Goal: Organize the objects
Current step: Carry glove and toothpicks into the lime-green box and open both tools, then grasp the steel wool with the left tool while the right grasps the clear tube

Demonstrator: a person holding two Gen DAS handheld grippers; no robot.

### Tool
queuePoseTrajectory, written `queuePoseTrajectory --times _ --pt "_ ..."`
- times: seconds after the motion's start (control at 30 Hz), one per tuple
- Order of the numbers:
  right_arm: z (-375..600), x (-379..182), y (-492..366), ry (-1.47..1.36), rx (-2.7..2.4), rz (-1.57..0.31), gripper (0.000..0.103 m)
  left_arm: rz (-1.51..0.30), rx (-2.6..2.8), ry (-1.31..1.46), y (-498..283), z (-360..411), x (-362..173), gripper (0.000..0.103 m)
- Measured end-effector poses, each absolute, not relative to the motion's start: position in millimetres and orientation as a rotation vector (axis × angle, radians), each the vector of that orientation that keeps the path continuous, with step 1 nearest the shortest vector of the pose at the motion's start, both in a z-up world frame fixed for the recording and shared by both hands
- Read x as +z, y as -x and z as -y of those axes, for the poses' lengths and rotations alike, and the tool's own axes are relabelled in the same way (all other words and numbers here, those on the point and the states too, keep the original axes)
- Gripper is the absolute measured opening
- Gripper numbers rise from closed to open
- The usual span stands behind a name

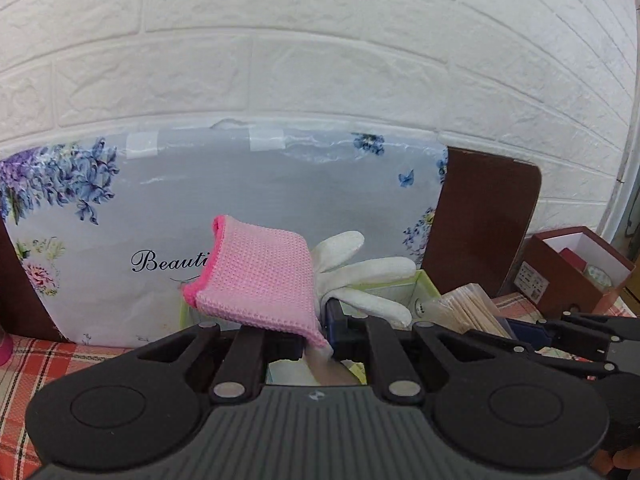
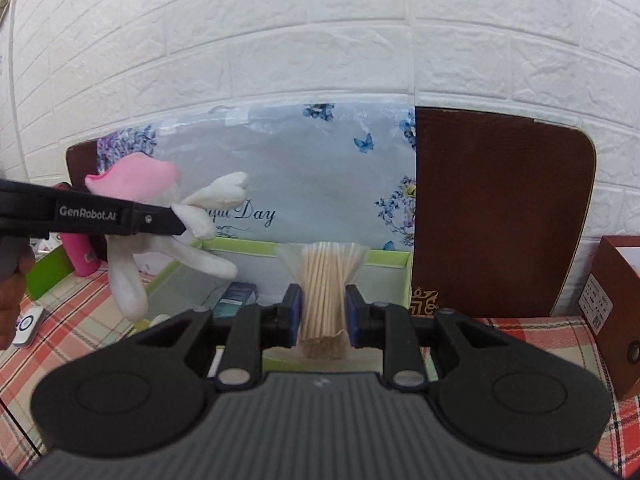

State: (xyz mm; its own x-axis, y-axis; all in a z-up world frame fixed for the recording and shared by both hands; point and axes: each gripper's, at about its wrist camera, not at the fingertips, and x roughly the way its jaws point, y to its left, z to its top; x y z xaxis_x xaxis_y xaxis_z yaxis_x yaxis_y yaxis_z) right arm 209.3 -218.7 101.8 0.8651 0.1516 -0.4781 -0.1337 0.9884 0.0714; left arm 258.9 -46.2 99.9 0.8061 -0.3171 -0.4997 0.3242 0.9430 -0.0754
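Observation:
My left gripper [image 1: 318, 344] is shut on a white work glove with a pink knitted cuff [image 1: 256, 280]; the glove's white fingers [image 1: 360, 276] hang off to the right. The right wrist view shows the same glove [image 2: 192, 220] dangling from the left gripper [image 2: 180, 220] over a green-rimmed box [image 2: 384, 258]. My right gripper [image 2: 322, 312] is shut on a clear bag of wooden sticks [image 2: 324, 280], held upright in front of that box. In the left wrist view the stick bag [image 1: 472, 312] and the right gripper's arms show at the right.
A floral sheet reading "Beautiful Day" [image 2: 304, 168] leans on a white brick wall. A brown board [image 2: 496, 216] stands to its right, a brown carton [image 1: 576, 272] farther right. A pink bottle [image 2: 82, 256] and a small blue box [image 2: 238, 296] sit on and near the checked tablecloth [image 2: 520, 340].

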Motion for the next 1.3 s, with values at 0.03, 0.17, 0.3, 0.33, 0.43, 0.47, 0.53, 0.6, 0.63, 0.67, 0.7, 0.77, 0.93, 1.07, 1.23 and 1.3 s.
queuePoseTrajectory --times 0.03,0.17,0.3,0.33,0.43,0.47,0.53,0.6,0.63,0.67,0.7,0.77,0.93,1.07,1.23,1.3 --pt "219 97 -217 -0.028 0.144 -0.510 0.022 -0.544 -0.339 -0.022 -267 48 95 0.010" --pt "217 75 -247 -0.009 0.143 -0.536 0.024 -0.582 -0.343 -0.050 -292 52 73 0.010" --pt "214 53 -262 0.052 0.119 -0.549 0.068 -0.614 -0.315 -0.036 -309 49 49 0.057" --pt "213 49 -263 0.066 0.118 -0.555 0.072 -0.629 -0.300 -0.030 -311 47 44 0.081" --pt "213 47 -256 0.074 0.149 -0.547 0.084 -0.625 -0.261 -0.038 -311 40 35 0.084" --pt "212 48 -252 0.075 0.151 -0.539 0.092 -0.625 -0.261 -0.038 -311 38 36 0.084" --pt "210 54 -246 0.091 0.121 -0.514 0.102 -0.628 -0.256 -0.024 -308 34 39 0.084" --pt "209 61 -239 0.098 0.120 -0.493 0.103 -0.617 -0.257 -0.017 -300 31 47 0.084" --pt "209 64 -236 0.091 0.120 -0.486 0.103 -0.603 -0.256 -0.017 -296 31 52 0.084" --pt "209 68 -232 0.084 0.119 -0.481 0.103 -0.587 -0.252 -0.021 -290 30 58 0.084" --pt "209 72 -227 0.078 0.117 -0.477 0.103 -0.575 -0.246 -0.025 -285 31 64 0.084" --pt "209 80 -216 0.073 0.114 -0.468 0.103 -0.555 -0.245 -0.029 -268 32 78 0.084" --pt "208 100 -177 0.051 0.113 -0.440 0.103 -0.543 -0.218 -0.023 -222 42 103 0.084" --pt "206 111 -140 0.038 0.135 -0.424 0.103 -0.515 -0.199 -0.042 -178 48 113 0.085" --pt "202 114 -101 0.036 0.136 -0.412 0.103 -0.489 -0.178 -0.044 -134 47 112 0.087" --pt "200 112 -88 0.030 0.136 -0.415 0.103 -0.494 -0.168 -0.034 -121 44 109 0.087"
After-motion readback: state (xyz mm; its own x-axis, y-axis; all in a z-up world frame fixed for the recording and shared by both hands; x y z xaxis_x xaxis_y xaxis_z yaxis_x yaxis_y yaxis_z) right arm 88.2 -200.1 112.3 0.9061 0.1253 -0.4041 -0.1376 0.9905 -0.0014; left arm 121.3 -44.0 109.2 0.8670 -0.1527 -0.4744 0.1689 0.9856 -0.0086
